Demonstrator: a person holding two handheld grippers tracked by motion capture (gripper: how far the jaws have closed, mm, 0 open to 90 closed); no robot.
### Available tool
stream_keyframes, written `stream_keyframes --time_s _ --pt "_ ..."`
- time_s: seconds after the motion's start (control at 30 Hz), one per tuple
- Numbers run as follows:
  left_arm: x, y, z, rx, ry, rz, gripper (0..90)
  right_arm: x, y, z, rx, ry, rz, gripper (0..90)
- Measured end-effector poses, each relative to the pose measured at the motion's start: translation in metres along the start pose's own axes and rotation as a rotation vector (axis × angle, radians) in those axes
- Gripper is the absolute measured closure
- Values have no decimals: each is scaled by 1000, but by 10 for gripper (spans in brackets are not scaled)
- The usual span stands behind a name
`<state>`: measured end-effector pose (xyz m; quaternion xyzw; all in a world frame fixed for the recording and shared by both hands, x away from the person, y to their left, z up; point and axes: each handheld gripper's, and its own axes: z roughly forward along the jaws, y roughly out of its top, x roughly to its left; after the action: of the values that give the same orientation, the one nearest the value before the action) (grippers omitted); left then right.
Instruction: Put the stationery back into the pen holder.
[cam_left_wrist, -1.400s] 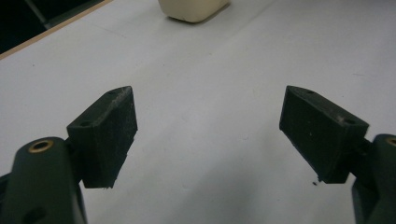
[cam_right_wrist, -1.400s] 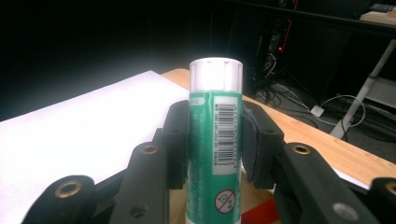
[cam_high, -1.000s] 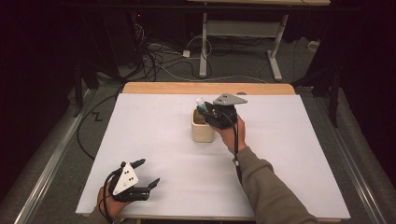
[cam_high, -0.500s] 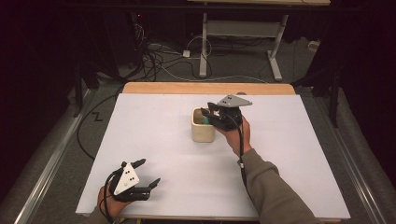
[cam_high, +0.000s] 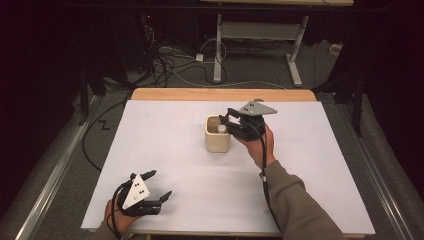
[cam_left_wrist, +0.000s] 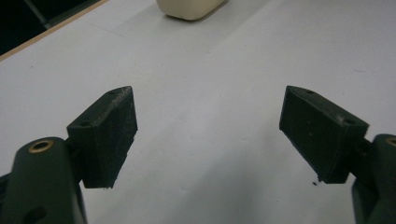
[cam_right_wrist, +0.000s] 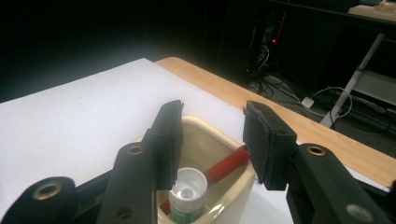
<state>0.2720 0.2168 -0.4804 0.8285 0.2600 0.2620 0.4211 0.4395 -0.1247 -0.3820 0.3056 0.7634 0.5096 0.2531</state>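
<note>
A cream cup (cam_high: 217, 142) stands mid-table, holding a white-capped tube (cam_right_wrist: 187, 184) with a green label and a red stick-like object (cam_right_wrist: 227, 164). My right gripper (cam_high: 230, 122) hovers just above the cup's right rim. Its jaws have just been opening, and in the right gripper view (cam_right_wrist: 212, 137) the pads stand apart with nothing between them; the tube sits below them inside the cup (cam_right_wrist: 205, 142). My left gripper (cam_high: 159, 184) rests at the front left of the white table sheet, open and empty (cam_left_wrist: 210, 126), with the cup's base (cam_left_wrist: 189, 7) far ahead of it.
The white sheet (cam_high: 165, 135) covers most of the wooden table, whose bare strip (cam_high: 220, 94) shows along the far edge. Cables and a desk frame (cam_high: 255, 45) lie on the dark floor beyond. A metal rail (cam_high: 55, 175) runs along the left side.
My right gripper has risen slightly and shifted right off the cup, and its jaws have spread apart. The left gripper has stayed put.
</note>
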Motion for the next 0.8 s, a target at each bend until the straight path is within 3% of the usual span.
stream_keyframes --time_s 0.6,0.8 --pt "-1 1 2 10 8 12 185 -2 0 -30 -5 -4 -45 504" --pt "-1 1 0 14 10 3 185 2 -1 -40 2 -22 -87 486"
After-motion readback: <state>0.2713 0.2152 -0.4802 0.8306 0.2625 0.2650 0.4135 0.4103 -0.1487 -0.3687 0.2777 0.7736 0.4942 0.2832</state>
